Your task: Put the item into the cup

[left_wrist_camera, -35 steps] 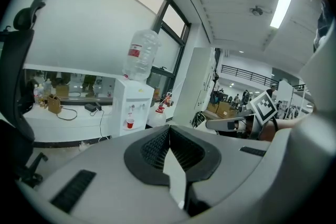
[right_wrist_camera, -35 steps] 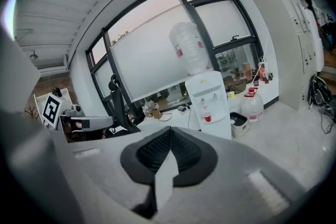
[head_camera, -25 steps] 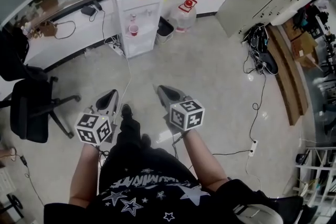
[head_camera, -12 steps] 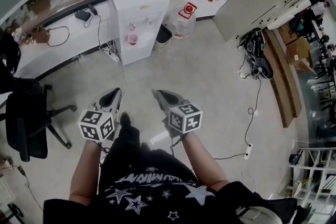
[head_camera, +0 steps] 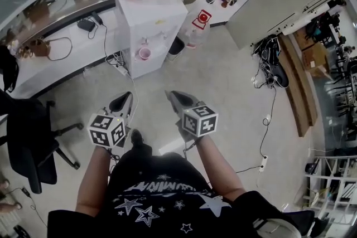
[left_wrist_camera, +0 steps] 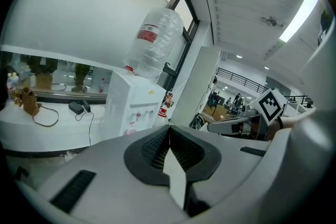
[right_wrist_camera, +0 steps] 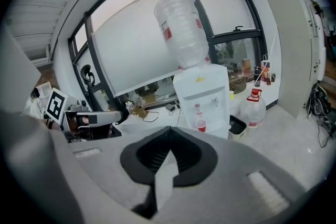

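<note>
Standing person [head_camera: 156, 192]: seen from above in a dark star-printed top, with a gripper held in each hand over the pale floor [head_camera: 223, 81].
Left gripper [head_camera: 125, 97]: held out ahead at the left. In its own view the jaws are seen pressed together, and nothing is gripped between them.
Right gripper [head_camera: 172, 95]: held just right of the left one and apart from it. Its jaws are likewise closed tip to tip, and nothing is held.
Water dispenser [head_camera: 149, 22]: a white cabinet placed against the far counter [head_camera: 56, 47] and topped by an inverted clear bottle [right_wrist_camera: 181, 29].
Cup [right_wrist_camera: 200, 125]: a red cup set upright in the dispenser's recess under the taps, far ahead of both grippers and well apart from them.
Spare jug [head_camera: 201, 20]: stood on the floor right of the dispenser, with a dark bin [head_camera: 175, 45] placed between the two.
Office chair [head_camera: 30, 131]: a black chair, seen at the left.
Power strip [head_camera: 262, 163]: laid on the floor at the near right, with a cable run from it.
</note>
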Motion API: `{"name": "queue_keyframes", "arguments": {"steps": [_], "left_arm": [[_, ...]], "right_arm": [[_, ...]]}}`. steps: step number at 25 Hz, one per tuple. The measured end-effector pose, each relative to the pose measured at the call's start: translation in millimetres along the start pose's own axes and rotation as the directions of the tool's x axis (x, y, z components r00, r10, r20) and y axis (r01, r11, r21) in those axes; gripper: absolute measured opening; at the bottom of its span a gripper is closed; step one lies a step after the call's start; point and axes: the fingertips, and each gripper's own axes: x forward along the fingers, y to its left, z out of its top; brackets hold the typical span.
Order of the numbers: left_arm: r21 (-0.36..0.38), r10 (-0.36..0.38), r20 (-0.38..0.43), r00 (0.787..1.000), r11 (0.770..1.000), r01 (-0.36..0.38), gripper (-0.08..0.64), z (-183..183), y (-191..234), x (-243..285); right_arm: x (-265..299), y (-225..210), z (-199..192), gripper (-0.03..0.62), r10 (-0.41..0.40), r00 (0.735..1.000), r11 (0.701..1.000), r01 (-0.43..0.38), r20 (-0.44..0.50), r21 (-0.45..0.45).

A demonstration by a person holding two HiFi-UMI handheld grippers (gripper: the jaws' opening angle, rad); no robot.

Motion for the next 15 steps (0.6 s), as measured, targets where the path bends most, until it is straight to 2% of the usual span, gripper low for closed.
{"name": "queue_keyframes", "arguments": {"steps": [7,15], "left_arm": [[-0.03,0.004,-0.022,1.0,1.0,-0.005,0.006,6,35,18],[-0.079,0.065,-0.036,0.997,0.995,-0.067,0.006,0,62,36]], "right_arm": [[42,-9,10,0.002,-0.023,1.0,1.0,0.023,-0.017,0.003],[80,-28,6,0.002,0.019,0.997,1.0,-0.02,-0.072,-0.024]]}}
